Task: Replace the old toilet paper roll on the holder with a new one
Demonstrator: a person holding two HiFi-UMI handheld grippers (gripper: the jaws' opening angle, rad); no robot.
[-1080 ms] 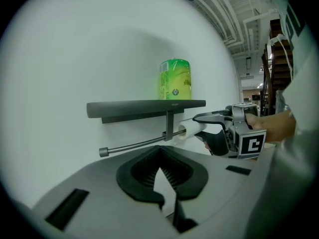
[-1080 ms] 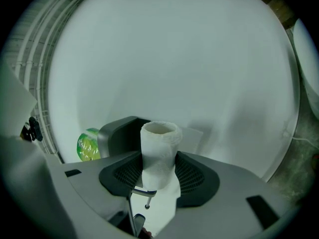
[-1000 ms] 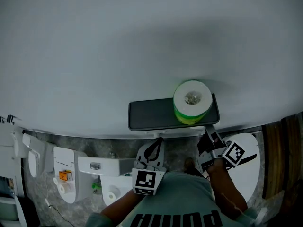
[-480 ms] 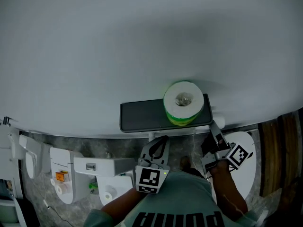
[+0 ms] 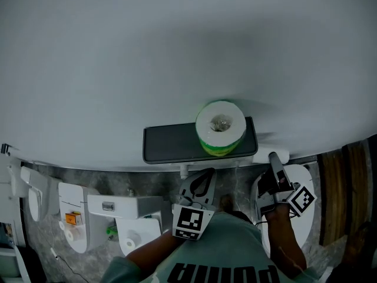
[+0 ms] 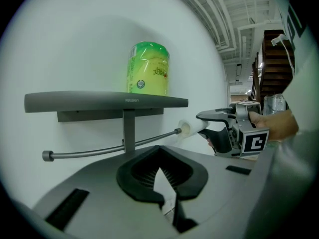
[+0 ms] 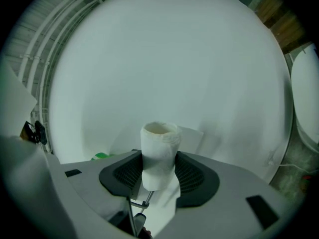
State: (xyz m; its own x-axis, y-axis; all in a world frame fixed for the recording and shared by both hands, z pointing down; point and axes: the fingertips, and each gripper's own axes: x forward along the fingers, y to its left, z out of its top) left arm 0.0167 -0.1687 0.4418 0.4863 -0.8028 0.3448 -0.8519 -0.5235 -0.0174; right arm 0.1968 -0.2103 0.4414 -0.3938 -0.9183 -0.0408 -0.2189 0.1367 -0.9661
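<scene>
- The right gripper (image 5: 274, 163) is clamped on the old roll (image 7: 158, 148), a nearly bare white tube, at the rod's (image 6: 99, 150) right tip.
- The left gripper (image 6: 159, 177) has its jaws together, empty.
- The new roll (image 5: 221, 128), green-wrapped, stands on the holder shelf (image 5: 168, 144); fitting it is not yet done.

In the head view the shelf (image 5: 171, 144) hides the holder's rod (image 6: 99, 151). The print on the new roll (image 6: 148, 69) is too small to read. The right gripper's (image 6: 203, 124) jaws cover the right part of the old roll (image 6: 190, 128).
</scene>
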